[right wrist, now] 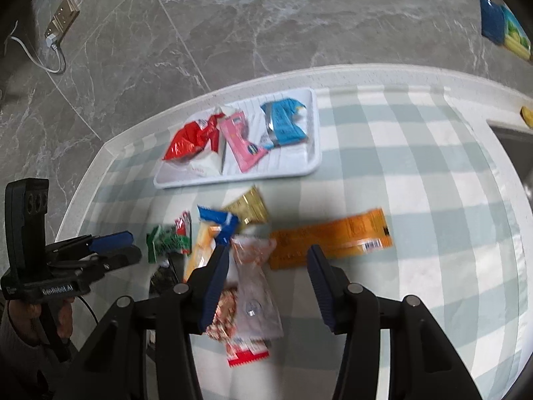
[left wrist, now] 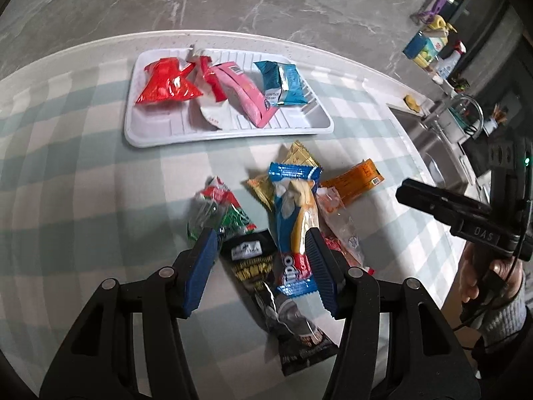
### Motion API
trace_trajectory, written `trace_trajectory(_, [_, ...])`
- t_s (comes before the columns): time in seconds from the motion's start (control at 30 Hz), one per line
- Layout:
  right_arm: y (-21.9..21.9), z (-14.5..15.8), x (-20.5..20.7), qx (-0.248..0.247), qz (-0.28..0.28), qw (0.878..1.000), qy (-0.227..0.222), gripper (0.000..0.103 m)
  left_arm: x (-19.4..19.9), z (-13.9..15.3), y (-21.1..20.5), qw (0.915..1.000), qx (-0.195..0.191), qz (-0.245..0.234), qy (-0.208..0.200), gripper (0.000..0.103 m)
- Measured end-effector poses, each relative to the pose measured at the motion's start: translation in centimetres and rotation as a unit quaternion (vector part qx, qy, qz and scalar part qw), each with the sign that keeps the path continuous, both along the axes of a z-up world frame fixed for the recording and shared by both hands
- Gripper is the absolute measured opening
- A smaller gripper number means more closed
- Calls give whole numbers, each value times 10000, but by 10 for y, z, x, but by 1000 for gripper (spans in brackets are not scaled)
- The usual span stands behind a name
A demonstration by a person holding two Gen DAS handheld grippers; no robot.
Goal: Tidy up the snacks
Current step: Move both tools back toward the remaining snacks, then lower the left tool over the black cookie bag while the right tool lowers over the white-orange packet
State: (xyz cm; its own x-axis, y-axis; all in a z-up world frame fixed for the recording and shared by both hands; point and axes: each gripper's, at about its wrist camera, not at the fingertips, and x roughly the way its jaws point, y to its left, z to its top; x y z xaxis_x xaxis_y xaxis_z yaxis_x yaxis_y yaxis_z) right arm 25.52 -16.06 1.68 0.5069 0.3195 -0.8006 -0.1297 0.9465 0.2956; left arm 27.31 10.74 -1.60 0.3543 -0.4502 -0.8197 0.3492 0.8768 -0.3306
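Observation:
A white tray point(left wrist: 309, 126) at the back holds a red packet point(left wrist: 166, 81), a pink packet point(left wrist: 246, 95) and a blue packet point(left wrist: 283, 81); it also shows in the right wrist view point(right wrist: 299, 170). A pile of loose snacks lies in front of it. My left gripper point(left wrist: 261, 238) is open, its jaws either side of a blue-and-yellow packet point(left wrist: 293, 220) and a black packet point(left wrist: 256, 263), beside a green-and-red packet point(left wrist: 226, 213). My right gripper point(right wrist: 268, 256) is open above a clear packet point(right wrist: 253, 286), next to a long orange packet point(right wrist: 329, 240).
A gold packet point(left wrist: 296, 156) lies just behind the pile. A steel sink point(left wrist: 429, 146) with a tap is at the right, with bottles and cleaning things behind it. The checked cloth point(right wrist: 433, 200) covers the counter, and a grey marble wall rises behind.

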Motion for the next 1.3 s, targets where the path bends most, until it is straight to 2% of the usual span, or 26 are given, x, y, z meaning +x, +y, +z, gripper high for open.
trace_trajectory(0.37, [-21,-16,-19,82,271,9994,190,52,-22,-17,1,9987,159,360,331,53])
trace_trajectory(0.97, [-11,-29,-24,-37,671,9973,306,53,-34,-43,-12,9971,225,180,710,53])
trace_trajectory(1.13, [-8,-29,-16,-317,842,9957,236,53,-30,-51,-14,9963,261,159,798,53])
trace_trajectory(1.3, [-6,-28,0,-966,1278,9871,55,54,-27,-56,-14,9958,280,156,862,53])
